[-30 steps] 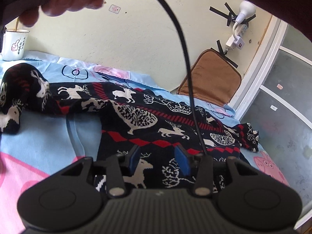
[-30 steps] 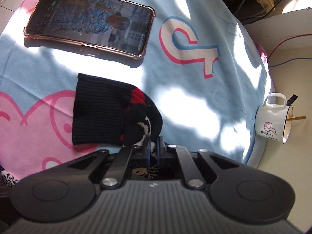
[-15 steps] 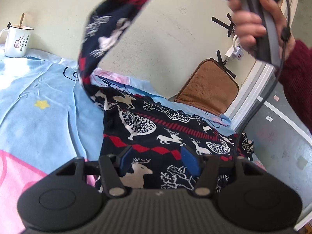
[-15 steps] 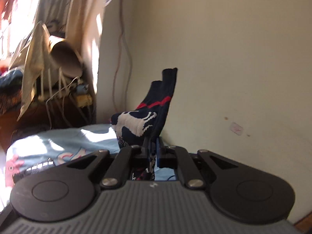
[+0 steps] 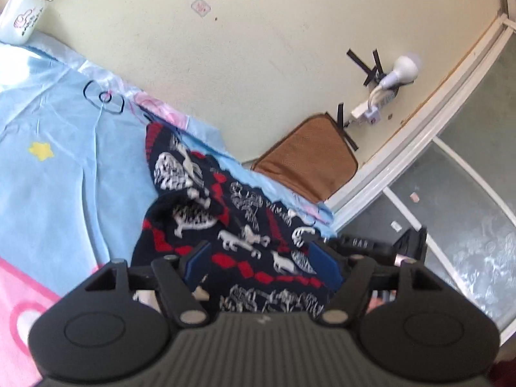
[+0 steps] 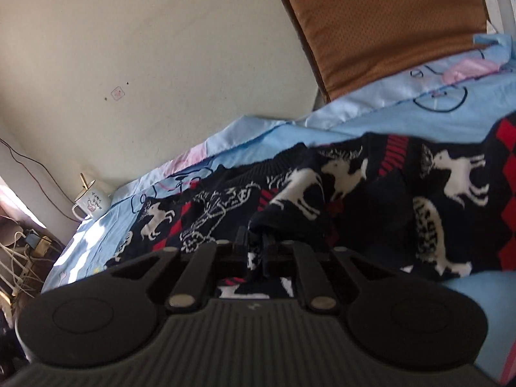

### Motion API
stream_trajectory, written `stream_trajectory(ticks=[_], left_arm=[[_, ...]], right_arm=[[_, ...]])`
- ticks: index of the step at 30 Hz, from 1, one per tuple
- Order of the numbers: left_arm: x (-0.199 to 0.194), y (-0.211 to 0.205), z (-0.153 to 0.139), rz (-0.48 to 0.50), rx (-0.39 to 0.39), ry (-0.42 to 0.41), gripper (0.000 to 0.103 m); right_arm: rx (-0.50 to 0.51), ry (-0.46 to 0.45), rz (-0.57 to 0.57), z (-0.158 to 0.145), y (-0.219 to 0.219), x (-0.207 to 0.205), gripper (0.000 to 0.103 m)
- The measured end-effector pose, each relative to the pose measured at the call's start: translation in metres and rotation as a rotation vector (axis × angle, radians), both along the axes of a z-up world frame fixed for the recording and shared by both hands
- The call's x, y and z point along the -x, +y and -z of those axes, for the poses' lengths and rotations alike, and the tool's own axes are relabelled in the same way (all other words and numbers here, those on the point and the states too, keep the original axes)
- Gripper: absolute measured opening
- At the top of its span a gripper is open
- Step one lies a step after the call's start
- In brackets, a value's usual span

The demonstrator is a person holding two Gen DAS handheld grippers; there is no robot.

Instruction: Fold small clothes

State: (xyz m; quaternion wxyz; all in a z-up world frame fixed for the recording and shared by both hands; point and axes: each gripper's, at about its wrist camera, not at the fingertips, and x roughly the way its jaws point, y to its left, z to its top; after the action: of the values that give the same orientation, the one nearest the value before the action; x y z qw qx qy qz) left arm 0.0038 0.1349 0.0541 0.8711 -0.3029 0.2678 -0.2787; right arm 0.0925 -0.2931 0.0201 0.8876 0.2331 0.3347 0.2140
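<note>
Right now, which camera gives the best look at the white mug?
The left wrist view: the white mug sits large in the top left corner, print legible, though the frame edge clips it. In the right wrist view the mug is whole, handle included, but small and far off by the wall.

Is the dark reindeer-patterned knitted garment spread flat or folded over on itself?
Folded over: one end of the dark reindeer-patterned knitted garment lies doubled back on the rest, on the light blue bedsheet.
</note>
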Motion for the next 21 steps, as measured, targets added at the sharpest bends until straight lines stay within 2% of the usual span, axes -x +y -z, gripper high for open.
stream_trajectory(ticks=[2, 3, 5, 8, 9, 11, 13, 14, 15, 16, 17, 18, 19, 20, 21], left_arm=[[-0.016, 0.003, -0.023, -0.072, -0.080, -0.021, 0.085], [-0.030, 0.002, -0.031, -0.110, -0.133, -0.011, 0.087], [-0.065, -0.002, -0.037, -0.127, -0.212, 0.028, 0.088], [-0.121, -0.012, -0.024, -0.157, -0.308, 0.116, 0.088], [-0.137, -0.015, -0.016, -0.154, -0.317, 0.145, 0.088], [-0.167, -0.020, 0.001, -0.126, -0.283, 0.203, 0.087], [-0.185, -0.031, 0.015, -0.100, -0.266, 0.236, 0.079], [-0.190, -0.036, 0.019, -0.110, -0.282, 0.233, 0.073], [-0.189, -0.042, 0.020, -0.130, -0.310, 0.204, 0.057], [-0.190, -0.047, 0.021, -0.135, -0.341, 0.183, 0.047], [-0.190, -0.049, 0.021, -0.142, -0.350, 0.178, 0.027], [-0.190, -0.045, 0.022, -0.149, -0.333, 0.175, 0.014], [-0.189, -0.040, 0.022, -0.163, -0.302, 0.173, 0.012], [-0.188, -0.032, 0.022, -0.198, -0.268, 0.173, 0.011], [-0.184, -0.022, 0.020, -0.236, -0.235, 0.163, 0.011]], right_arm=[[-0.030, 0.000, 0.011, 0.003, -0.005, -0.001, 0.043], [-0.047, -0.003, 0.018, 0.004, -0.007, -0.001, 0.047], [-0.106, -0.004, 0.030, 0.003, -0.020, 0.000, 0.050], [-0.156, 0.015, 0.048, 0.008, -0.029, 0.002, 0.051], [-0.165, 0.021, 0.053, 0.010, -0.031, 0.003, 0.051], [-0.193, 0.024, 0.071, 0.011, -0.034, 0.001, 0.052], [-0.246, -0.001, 0.091, 0.007, -0.039, 0.000, 0.056], [-0.282, -0.011, 0.109, 0.006, -0.042, -0.001, 0.060], [-0.330, -0.013, 0.131, 0.007, -0.046, -0.004, 0.062], [-0.358, -0.005, 0.151, 0.009, -0.047, -0.009, 0.063], [-0.364, 0.008, 0.174, 0.011, -0.047, -0.014, 0.061], [-0.339, 0.020, 0.188, 0.012, -0.045, -0.021, 0.056], [-0.280, 0.026, 0.192, 0.012, -0.040, -0.027, 0.022], [-0.213, 0.016, 0.194, 0.009, -0.034, -0.030, 0.010], [-0.181, -0.026, 0.190, 0.003, -0.028, -0.029, 0.010]])
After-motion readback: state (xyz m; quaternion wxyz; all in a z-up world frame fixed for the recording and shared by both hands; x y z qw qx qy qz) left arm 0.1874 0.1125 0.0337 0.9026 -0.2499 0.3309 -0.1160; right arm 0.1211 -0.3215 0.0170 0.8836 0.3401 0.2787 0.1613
